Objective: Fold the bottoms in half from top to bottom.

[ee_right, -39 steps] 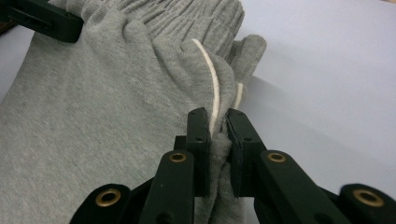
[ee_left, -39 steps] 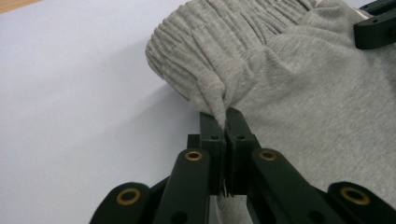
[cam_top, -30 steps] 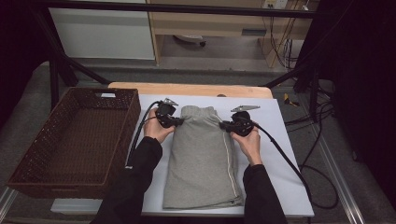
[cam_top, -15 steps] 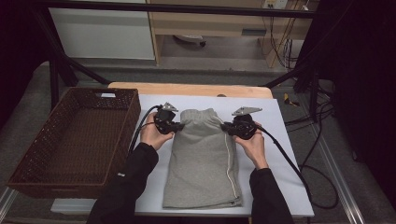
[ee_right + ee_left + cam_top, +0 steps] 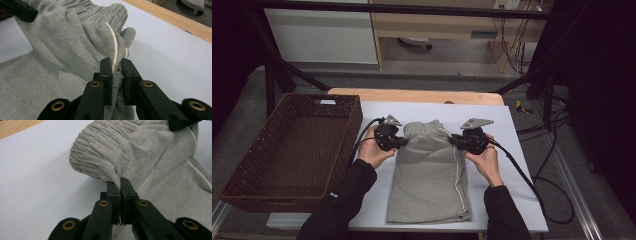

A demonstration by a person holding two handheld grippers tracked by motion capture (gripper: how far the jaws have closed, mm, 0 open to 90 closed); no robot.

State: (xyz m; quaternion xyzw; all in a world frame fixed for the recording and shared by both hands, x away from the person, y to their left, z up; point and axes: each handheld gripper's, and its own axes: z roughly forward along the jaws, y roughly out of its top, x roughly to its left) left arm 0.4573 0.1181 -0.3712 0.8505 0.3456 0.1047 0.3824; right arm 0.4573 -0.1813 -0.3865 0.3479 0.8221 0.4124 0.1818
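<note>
Grey fabric: folded sweat shorts (image 5: 430,175) with a white side stripe, lying along the middle of the white table cover (image 5: 512,150), waistband at the far end.
Waistband: bunched and lifted off the cover between the two grippers.
Left gripper (image 5: 403,142): at the waistband's left corner, jaws pressed together on a pinch of the ribbed grey cloth, as the left gripper view shows (image 5: 121,185).
Right gripper (image 5: 454,142): at the waistband's right corner, jaws clamped on a thicker fold of the shorts, the white stripe running between them (image 5: 115,67).
Hems: flat on the cover, at the shorts' near end.
Wicker basket (image 5: 242,170): dark brown, left of the shorts, just beside the cover's left edge.
Wooden tabletop (image 5: 412,95): a bare strip beyond the waistband.
</note>
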